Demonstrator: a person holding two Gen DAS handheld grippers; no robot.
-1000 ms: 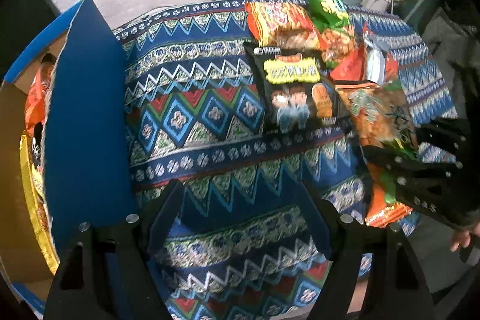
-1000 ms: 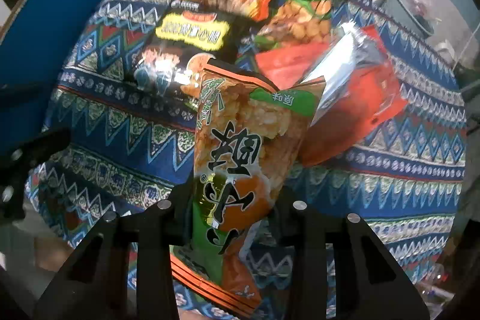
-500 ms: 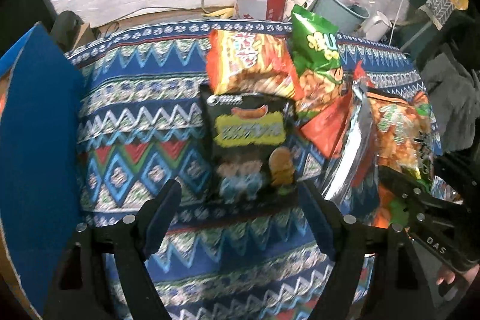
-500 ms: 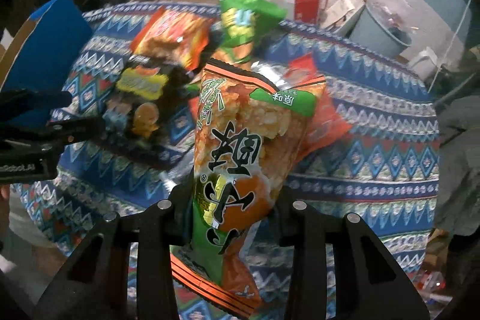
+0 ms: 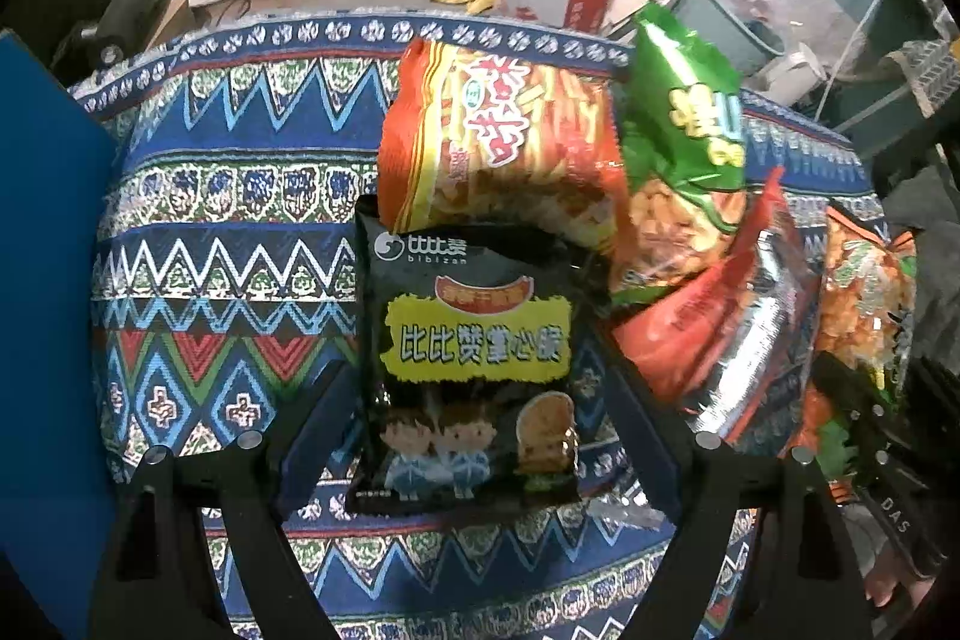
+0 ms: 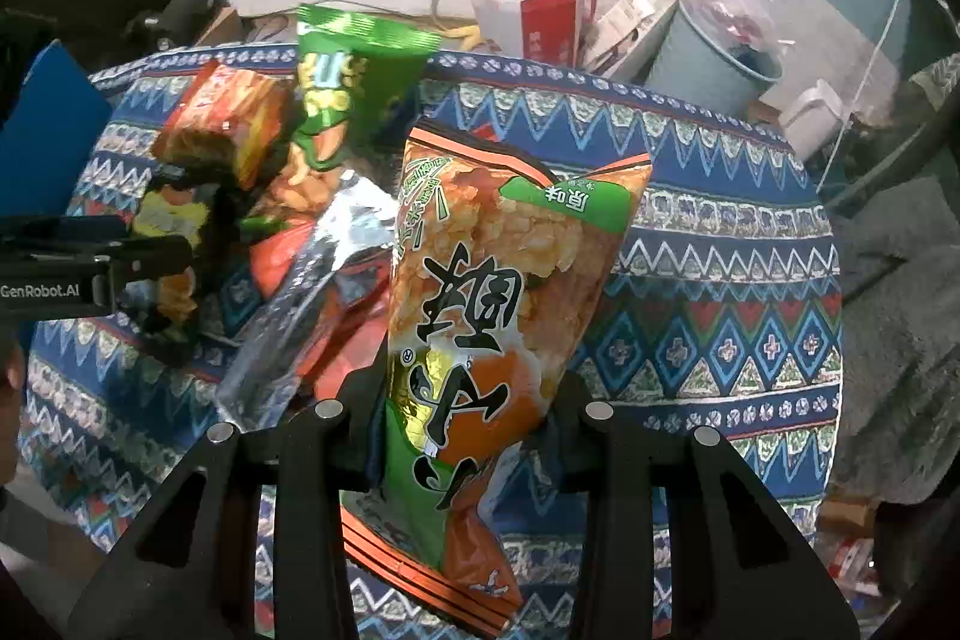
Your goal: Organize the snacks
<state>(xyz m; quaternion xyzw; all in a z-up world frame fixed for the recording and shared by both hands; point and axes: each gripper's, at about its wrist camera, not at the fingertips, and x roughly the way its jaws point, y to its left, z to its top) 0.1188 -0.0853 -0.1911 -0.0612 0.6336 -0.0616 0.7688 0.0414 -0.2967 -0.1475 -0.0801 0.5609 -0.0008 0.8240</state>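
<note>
- Right gripper (image 6: 468, 436): fingers clamped on the lifted orange rice-cracker bag (image 6: 498, 292).
- Left gripper (image 5: 474, 436): fingers spread, straddling the black biscuit bag (image 5: 468, 364).
- Beyond the black bag, the orange stick-snack bag (image 5: 498, 136) and green bag (image 5: 684, 142) are unsorted; most of the task remains.

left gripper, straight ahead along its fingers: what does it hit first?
Most likely the black snack bag. The left gripper is open, and the bag lies between its fingers on the patterned cloth. Past it comes the orange snack bag. Height above the bag is unclear.
</note>
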